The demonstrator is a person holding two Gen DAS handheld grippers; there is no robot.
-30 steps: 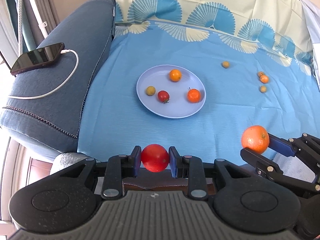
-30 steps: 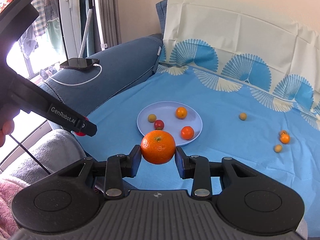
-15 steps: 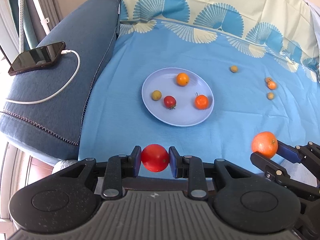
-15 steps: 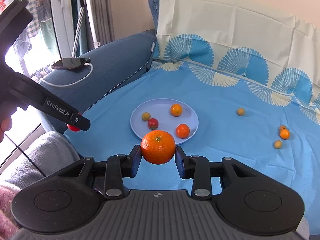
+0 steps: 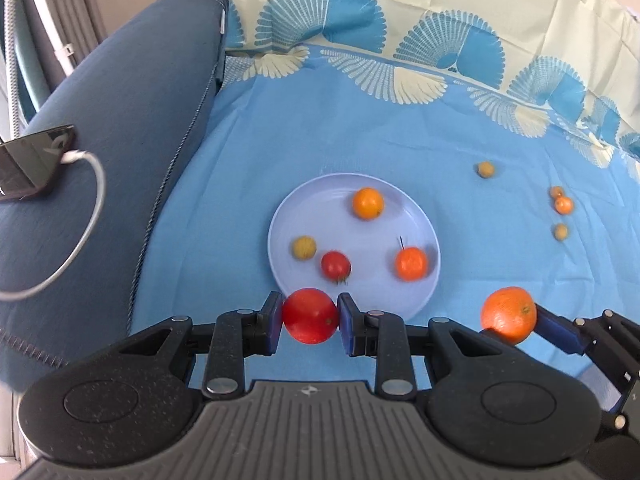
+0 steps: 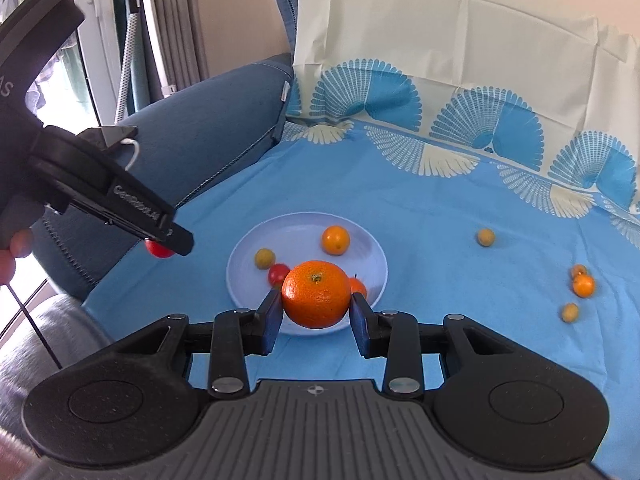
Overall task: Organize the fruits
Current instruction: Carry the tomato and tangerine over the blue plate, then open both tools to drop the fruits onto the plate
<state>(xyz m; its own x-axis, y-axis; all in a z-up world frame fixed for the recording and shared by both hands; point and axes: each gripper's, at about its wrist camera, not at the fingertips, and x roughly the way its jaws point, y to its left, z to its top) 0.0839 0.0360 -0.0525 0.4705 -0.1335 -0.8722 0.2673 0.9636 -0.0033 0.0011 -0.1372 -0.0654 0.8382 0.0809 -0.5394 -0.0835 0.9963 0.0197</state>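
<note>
My left gripper (image 5: 310, 316) is shut on a red tomato (image 5: 309, 315), held just before the near rim of the pale blue plate (image 5: 280, 224). My right gripper (image 6: 316, 316) is shut on a large orange (image 6: 316, 294), held over the plate's near edge (image 6: 240, 256); it shows at the right of the left wrist view (image 5: 509, 314). The plate holds several small fruits: an orange one (image 5: 367, 203), a yellow one (image 5: 303, 247), a small tomato (image 5: 335, 265) and an orange tomato (image 5: 411, 263).
Small fruits lie loose on the blue cloth right of the plate: one (image 5: 485, 169) alone, a group (image 5: 563, 205) farther right. A phone (image 5: 28, 168) on a white cable lies on the dark blue sofa arm (image 5: 120, 120) at left.
Both grippers have moved forward toward the plate with their fruit still held. The plate now appears closer and larger in both views.
</note>
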